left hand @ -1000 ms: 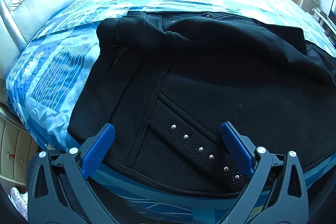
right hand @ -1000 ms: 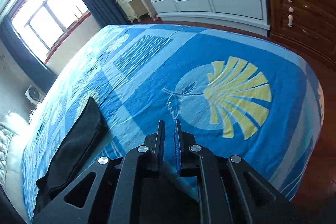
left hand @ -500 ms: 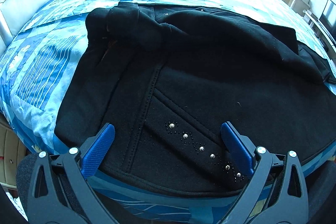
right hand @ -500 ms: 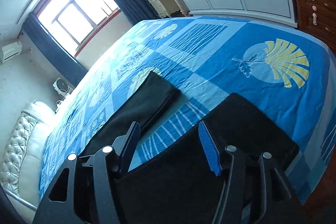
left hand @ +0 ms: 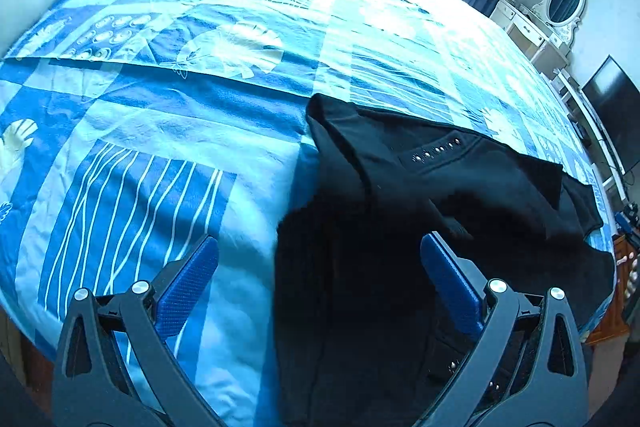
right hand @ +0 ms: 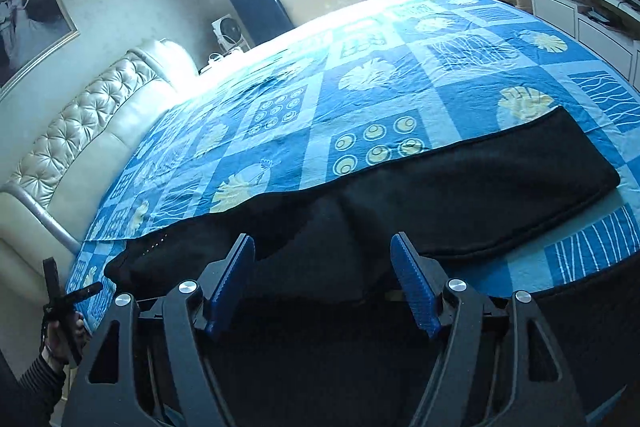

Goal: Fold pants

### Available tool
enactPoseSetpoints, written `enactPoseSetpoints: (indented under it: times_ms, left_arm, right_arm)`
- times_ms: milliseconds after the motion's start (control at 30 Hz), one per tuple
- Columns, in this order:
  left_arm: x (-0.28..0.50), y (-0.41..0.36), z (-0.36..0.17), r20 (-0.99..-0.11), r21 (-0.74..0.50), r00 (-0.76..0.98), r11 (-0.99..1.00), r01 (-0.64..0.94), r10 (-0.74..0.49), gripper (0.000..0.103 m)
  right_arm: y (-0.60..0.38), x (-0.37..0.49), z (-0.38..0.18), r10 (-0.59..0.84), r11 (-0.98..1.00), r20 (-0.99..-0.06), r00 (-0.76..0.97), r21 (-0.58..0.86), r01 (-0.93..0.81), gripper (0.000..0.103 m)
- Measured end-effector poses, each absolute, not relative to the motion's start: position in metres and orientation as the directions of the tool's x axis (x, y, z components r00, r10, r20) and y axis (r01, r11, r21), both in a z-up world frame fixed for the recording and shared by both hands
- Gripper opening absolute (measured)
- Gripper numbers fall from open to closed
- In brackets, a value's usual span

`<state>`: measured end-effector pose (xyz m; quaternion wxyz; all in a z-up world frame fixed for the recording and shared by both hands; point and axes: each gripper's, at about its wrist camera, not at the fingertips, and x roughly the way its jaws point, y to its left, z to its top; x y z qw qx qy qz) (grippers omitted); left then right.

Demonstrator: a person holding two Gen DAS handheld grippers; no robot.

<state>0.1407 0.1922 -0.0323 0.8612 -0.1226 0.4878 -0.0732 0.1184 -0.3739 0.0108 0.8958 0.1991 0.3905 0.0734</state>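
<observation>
I have both tools free of the cloth now. A second ago my right gripper was pinched nearly together, looking across bare quilt with only a strip of black cloth at its left; now its jaws are opening, blue pads well apart, nothing between them, and it looks over the whole garment from the near edge of the bed. I take that as a release: the part it carried is set down, so one fold is likely made.

The pants lie along the near side of the blue patterned quilt, one long leg reaching to the right and ending in a straight hem, with a second layer of cloth lying over the middle. The waist end, with its row of small studs, is at the left of that view.

My left gripper has swung off to the side. Earlier the pants filled its view and sat between its pads; now the left pad hangs over bare quilt, the right pad over the black cloth, and the garment's edge runs between them. Its jaws stand wide apart, as before, gripping nothing.

For the task, I judge this a pause between folds. The stack looks lumpy near the waist, so the next fold will want a clean grip on an edge or hem first.
</observation>
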Motion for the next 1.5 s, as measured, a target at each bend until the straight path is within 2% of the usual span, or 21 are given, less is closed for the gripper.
enactPoseSetpoints:
  times_ms: [67, 200, 333, 400, 433, 467, 533, 600, 667, 700, 933, 1000, 1100, 1333, 1500]
  left_arm:
    - [0.166, 0.21, -0.04, -0.811, -0.37, 0.49, 0.929, -0.008, -0.319, 0.101]
    - [0.21, 0.22, -0.052, -0.789, -0.465, 0.453, 0.885, 0.002, -0.416, 0.101]
    - [0.238, 0.198, -0.065, -0.809, -0.468, 0.357, 0.879, 0.09, -0.467, 0.101]
    - [0.247, 0.188, -0.067, -0.804, -0.482, 0.331, 0.867, 0.126, -0.494, 0.096]
    - [0.251, 0.186, -0.067, -0.798, -0.493, 0.323, 0.859, 0.136, -0.509, 0.08]
    - [0.255, 0.185, -0.068, -0.796, -0.502, 0.312, 0.853, 0.141, -0.52, 0.058]
    - [0.263, 0.182, -0.074, -0.813, -0.498, 0.28, 0.859, 0.12, -0.511, 0.043]
    - [0.27, 0.179, -0.077, -0.825, -0.488, 0.27, 0.867, 0.1, -0.496, 0.037]
    - [0.273, 0.178, -0.076, -0.833, -0.478, 0.261, 0.872, 0.104, -0.488, 0.02]
    - [0.275, 0.177, -0.076, -0.83, -0.485, 0.251, 0.867, 0.114, -0.497, 0.017]
    - [0.28, 0.161, -0.074, -0.865, -0.401, 0.245, 0.896, 0.189, -0.438, 0.017]
    - [0.281, 0.16, -0.074, -0.866, -0.399, 0.244, 0.897, 0.192, -0.437, 0.016]
    - [0.283, 0.163, -0.071, -0.855, -0.423, 0.243, 0.887, 0.183, -0.458, 0.009]
    - [0.279, 0.17, -0.035, -0.782, -0.498, 0.322, 0.845, 0.193, -0.534, 0.007]
    - [0.253, 0.166, -0.002, -0.723, -0.53, 0.368, 0.811, 0.25, -0.585, 0.007]
  right_arm:
    - [-0.355, 0.131, 0.006, 0.306, 0.919, -0.691, 0.656, 0.393, -0.014, 0.07]
    - [-0.324, 0.16, -0.003, 0.331, 0.934, -0.727, 0.601, 0.344, -0.098, 0.07]
    - [-0.307, 0.191, -0.009, 0.345, 0.937, -0.759, 0.552, 0.31, -0.159, 0.07]
    - [-0.299, 0.207, -0.011, 0.348, 0.937, -0.773, 0.531, 0.295, -0.186, 0.07]
    - [-0.296, 0.215, -0.013, 0.35, 0.937, -0.78, 0.519, 0.288, -0.199, 0.07]
    - [-0.293, 0.223, -0.014, 0.352, 0.936, -0.786, 0.508, 0.281, -0.214, 0.07]
    - [-0.288, 0.24, -0.018, 0.349, 0.934, -0.803, 0.482, 0.26, -0.243, 0.07]
    - [-0.282, 0.255, -0.023, 0.326, 0.937, -0.829, 0.455, 0.218, -0.274, 0.07]
    - [-0.276, 0.27, -0.028, 0.299, 0.934, -0.854, 0.426, 0.172, -0.312, 0.07]
    - [-0.273, 0.277, -0.031, 0.283, 0.932, -0.867, 0.41, 0.146, -0.333, 0.07]
    - [-0.253, 0.3, -0.065, 0.184, 0.882, -0.939, 0.29, 0.028, -0.47, 0.069]
    - [-0.251, 0.301, -0.07, 0.199, 0.88, -0.947, 0.253, 0.059, -0.471, 0.034]
    - [-0.24, 0.292, -0.06, 0.169, 0.869, -0.937, 0.304, -0.004, -0.494, 0.021]
    - [-0.249, 0.259, 0.001, 0.176, 0.892, -0.854, 0.49, -0.072, -0.446, 0.02]
    - [-0.252, 0.201, 0.034, 0.181, 0.889, -0.784, 0.593, -0.127, -0.44, 0.02]
